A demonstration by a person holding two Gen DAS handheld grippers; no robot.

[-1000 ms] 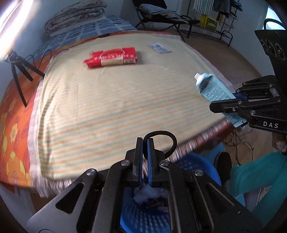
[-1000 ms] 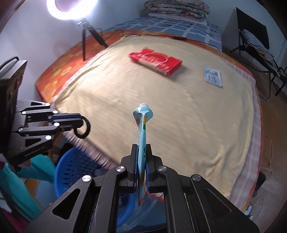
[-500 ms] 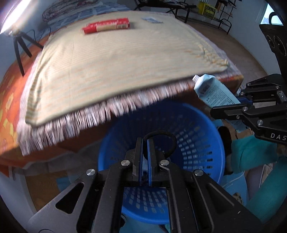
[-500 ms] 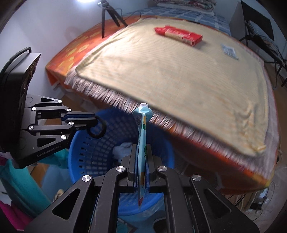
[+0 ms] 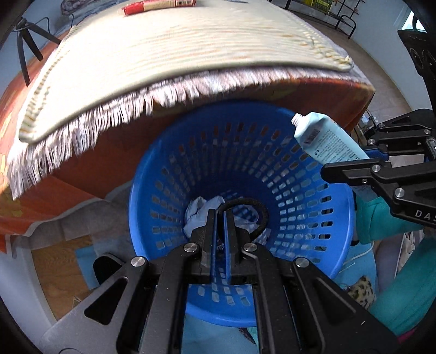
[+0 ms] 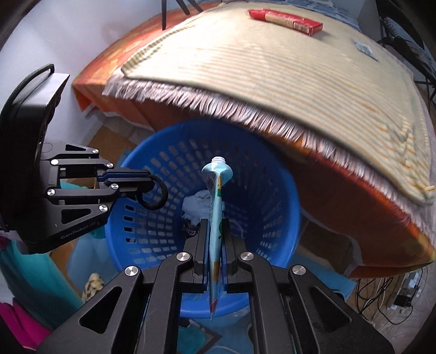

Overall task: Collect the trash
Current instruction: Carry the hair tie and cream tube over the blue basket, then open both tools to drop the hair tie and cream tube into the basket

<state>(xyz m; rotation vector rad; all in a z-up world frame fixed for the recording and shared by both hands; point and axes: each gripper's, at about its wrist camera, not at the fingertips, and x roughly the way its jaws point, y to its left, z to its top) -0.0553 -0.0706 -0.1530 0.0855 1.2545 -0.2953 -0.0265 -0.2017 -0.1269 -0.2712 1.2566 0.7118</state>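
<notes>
A: Starting with the largest item: what carries the remaining objects?

B: Bed [image 6: 286,89], covered by a striped fringed blanket [image 5: 169,54]. A red packet [image 6: 286,20] and a small flat sachet [image 6: 365,49] lie on the blanket, well apart from each other.

A: Next item down?

B: Blue perforated basket [image 5: 299,196], on the floor just beside the bed edge, partly under the blanket fringe. Crumpled white tissue [image 5: 201,209] lies at its bottom.

A: Pose of the left gripper?

B: Left gripper [image 5: 220,217] is pitched downward, pointing into the basket mouth. In the right wrist view it enters from the left side, roughly level, its tip over the basket rim. Its fingers [image 5: 209,226] stand nearly together, pinching a black ring-shaped band [image 5: 261,215] that loops out beyond the tips.

A: Pose of the right gripper?

B: Right gripper [image 6: 215,228] is also tilted down over the basket, approaching from the opposite side. Its fingers [image 6: 203,239] are clamped on a flattened light-blue tube [image 6: 216,201], gripped near its crimped end.

A: Tube position?

B: Above the basket opening, uncapped nozzle pointing away from the gripper, toward the bed edge. It touches nothing but the fingers.
</notes>
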